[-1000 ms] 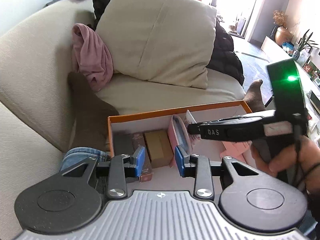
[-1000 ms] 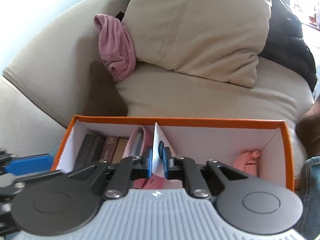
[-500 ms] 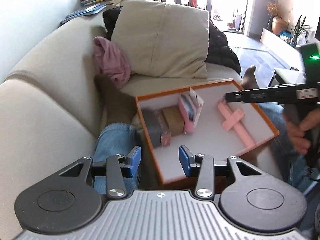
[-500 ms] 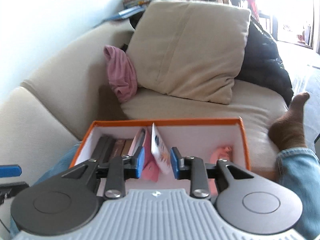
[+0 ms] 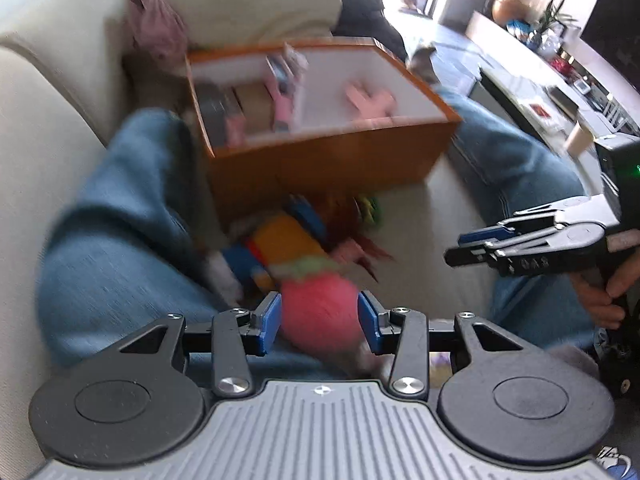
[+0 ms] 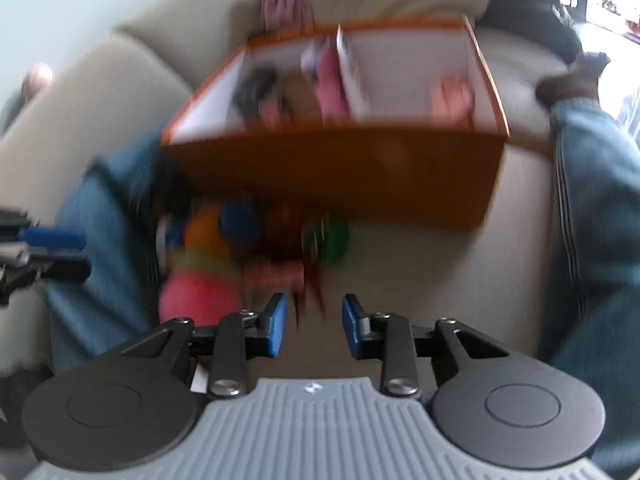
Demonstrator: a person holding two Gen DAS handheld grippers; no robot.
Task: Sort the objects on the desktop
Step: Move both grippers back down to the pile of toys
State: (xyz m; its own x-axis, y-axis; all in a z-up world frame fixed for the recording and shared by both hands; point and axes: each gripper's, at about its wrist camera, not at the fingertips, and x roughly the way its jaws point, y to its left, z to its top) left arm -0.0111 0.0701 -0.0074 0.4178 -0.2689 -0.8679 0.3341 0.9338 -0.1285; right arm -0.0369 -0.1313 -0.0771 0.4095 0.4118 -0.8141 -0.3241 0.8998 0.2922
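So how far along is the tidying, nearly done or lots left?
Partly done. The orange box already holds several items, among them a pink one. Nothing is gripped: the left gripper is open around a pink ball, and the right gripper is open and empty. A blurred pile of toys is left.

motion blur smears the toy pile (image 5: 304, 256) and the orange box's (image 6: 340, 176) contents beyond telling.

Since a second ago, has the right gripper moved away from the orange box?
Yes. The right gripper has pulled back from the orange box, its jaws just opening, empty, over the sofa seat before it.
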